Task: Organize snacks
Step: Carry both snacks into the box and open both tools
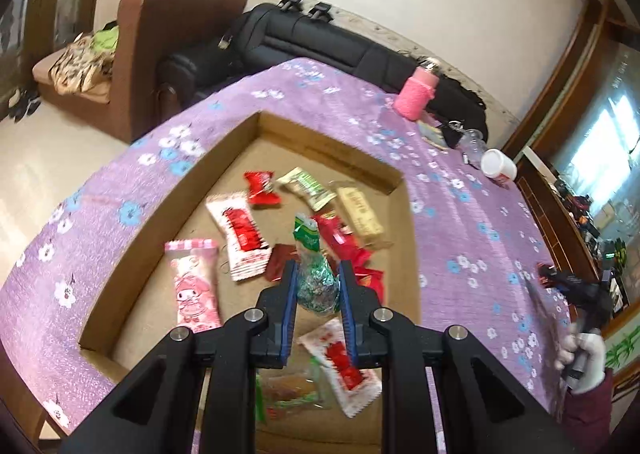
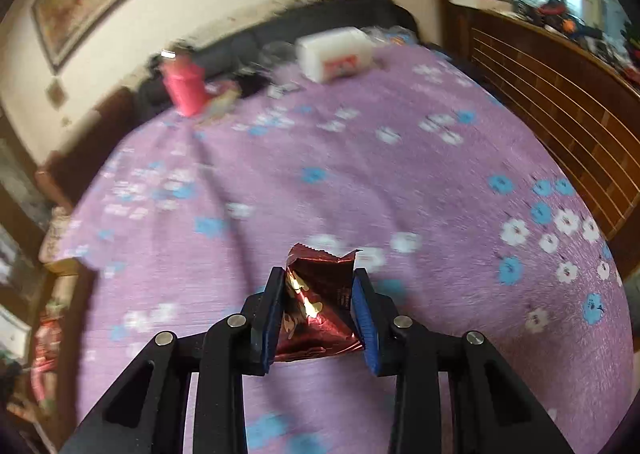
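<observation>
While the left gripper [image 1: 318, 282] pinches one green foil snack [image 1: 314, 278] above the cardboard box [image 1: 168, 189], ahead lie roughly eight packets; the right gripper [image 2: 318, 302] clamps one dark-red foil wrapper [image 2: 316, 314].

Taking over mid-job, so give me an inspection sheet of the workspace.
Surface: purple floral cloth over the table.
Job's things: cardboard tray holding mixed snack packets; pink character packet at its left.
Clutter: pink bottle, white jar at the far edge.
Grippers: left gripper shut on green packet above the tray; right gripper shut on red foil packet above the cloth.
Cables: nothing seen.
Surroundings: black sofa, brown armchair.
</observation>
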{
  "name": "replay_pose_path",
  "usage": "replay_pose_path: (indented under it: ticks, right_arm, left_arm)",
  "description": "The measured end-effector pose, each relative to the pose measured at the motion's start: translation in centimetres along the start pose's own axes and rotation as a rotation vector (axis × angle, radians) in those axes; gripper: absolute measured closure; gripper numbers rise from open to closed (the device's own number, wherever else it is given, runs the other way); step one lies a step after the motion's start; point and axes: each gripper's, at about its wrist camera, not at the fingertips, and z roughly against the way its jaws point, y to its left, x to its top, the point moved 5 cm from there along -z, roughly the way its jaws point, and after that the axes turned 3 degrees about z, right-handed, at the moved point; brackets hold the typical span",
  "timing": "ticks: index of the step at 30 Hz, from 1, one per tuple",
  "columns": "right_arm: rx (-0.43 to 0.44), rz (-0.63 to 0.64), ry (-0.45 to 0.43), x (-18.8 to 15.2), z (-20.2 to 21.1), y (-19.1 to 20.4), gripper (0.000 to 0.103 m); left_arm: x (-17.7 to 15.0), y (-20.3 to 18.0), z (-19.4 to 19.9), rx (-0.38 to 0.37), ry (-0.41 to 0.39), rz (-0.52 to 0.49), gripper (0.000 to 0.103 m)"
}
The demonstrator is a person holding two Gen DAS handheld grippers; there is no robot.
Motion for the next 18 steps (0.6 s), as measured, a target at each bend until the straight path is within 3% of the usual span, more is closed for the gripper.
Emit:
replay_pose_path:
  ticks: [4,8,12,14,16,18]
  right_arm:
    - [0.153,0.106,-0.015,0.2,2.1,7.1,0.067]
    - [0.329,0.235,0.042,-1.4,1.9,16.7,0.067]
    - [0.43,0.346,0.105,-4.0,0.7,24.8,0.067]
    - [0.451,0.385,0.124,-5.1,-0.2,27.8,0.066]
    - [0.479,0.422,0.148,-5.7,-1.2,31.0,0.066]
    - [0.496,0.449,0.176,-5.9,-2.4,33.9,0.066]
  left_arm:
    - [-0.6,0.7,-1.5,0.014,0.041,0.017,0.084]
    - [-1.2,1.6,-2.3,0.049,0.076,0.033,0.084]
    - [-1.2,2.3,-2.6,0.07,0.091,0.049,0.083]
    - [-1.0,2.4,-2.4,0.06,0.087,0.057,0.079]
    - [-0.9,2.4,-1.8,0.052,0.076,0.062,0.064]
    - [-0.7,2.4,-1.0,0.027,0.056,0.071,0.057]
